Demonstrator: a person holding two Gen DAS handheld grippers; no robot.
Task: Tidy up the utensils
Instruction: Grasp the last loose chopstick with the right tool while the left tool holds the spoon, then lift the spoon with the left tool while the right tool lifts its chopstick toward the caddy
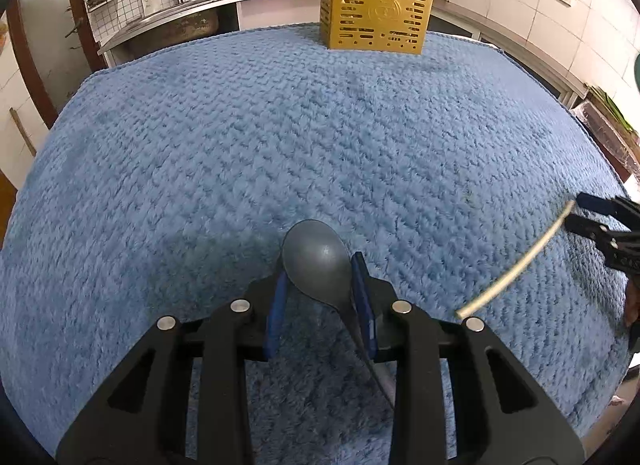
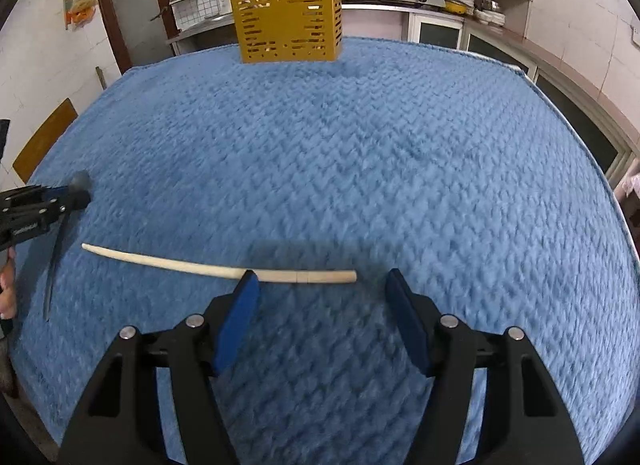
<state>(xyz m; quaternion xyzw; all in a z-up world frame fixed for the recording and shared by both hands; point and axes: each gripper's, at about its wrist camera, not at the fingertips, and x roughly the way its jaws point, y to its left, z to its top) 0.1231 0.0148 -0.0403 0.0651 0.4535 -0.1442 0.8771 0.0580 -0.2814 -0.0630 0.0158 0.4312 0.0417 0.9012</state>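
While clamped, spoon (image 1: 320, 261) sits within left gripper (image 1: 320, 277).

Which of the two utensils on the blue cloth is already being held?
The dark grey spoon: the left gripper clamps its bowl between blue pads. The pale chopstick lies loose on the cloth, the right gripper open over it.

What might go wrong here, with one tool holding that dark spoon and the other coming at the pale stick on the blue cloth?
The left gripper pinches the grey spoon at its bowl, with the handle hanging below, so it may swivel or slip. The chopstick lies flat on the fluffy blue cloth; the right gripper, jaws open, may roll it or snag fibres. The yellow holder is already crowded, so insertion may jam.
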